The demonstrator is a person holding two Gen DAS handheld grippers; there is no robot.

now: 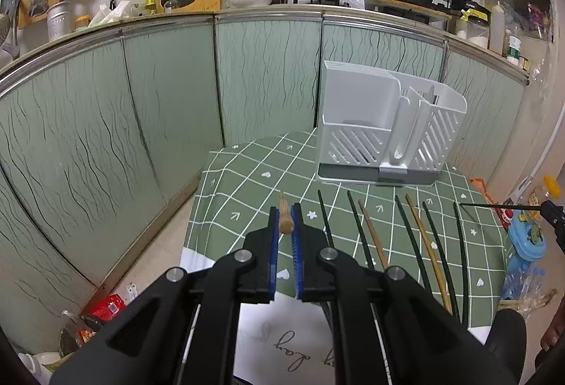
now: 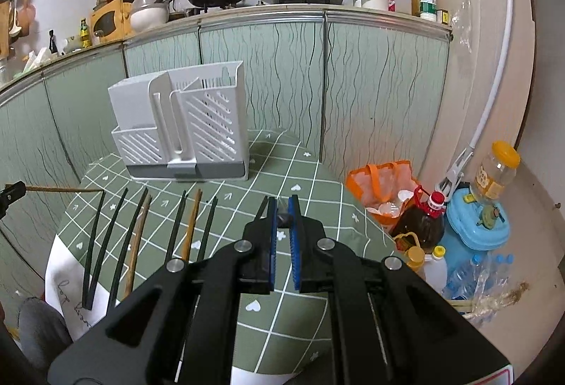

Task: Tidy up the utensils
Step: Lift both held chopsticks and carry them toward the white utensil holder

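My left gripper (image 1: 285, 208) is shut on a light wooden chopstick (image 1: 285, 219), held above the green checked tablecloth (image 1: 247, 187) and pointing forward. That stick also shows in the right wrist view as a wooden chopstick (image 2: 60, 189) jutting from the left gripper (image 2: 10, 194) at the left edge. My right gripper (image 2: 282, 201) is shut on a dark chopstick (image 2: 283, 217). In the left wrist view that dark chopstick (image 1: 501, 206) sticks out leftwards from the right gripper (image 1: 551, 212). Several dark and wooden chopsticks (image 1: 416, 236) (image 2: 141, 229) lie in a row on the cloth. A white utensil holder (image 1: 388, 124) (image 2: 180, 127) stands upright at the table's far side.
Green cabinet doors (image 1: 141, 124) wall in the table behind and to the left. On the floor to the right stand an orange bag (image 2: 381, 184), oil bottles (image 2: 423, 226) and a blue tub (image 2: 476, 226). A person's knee (image 2: 39, 325) is at the near left corner.
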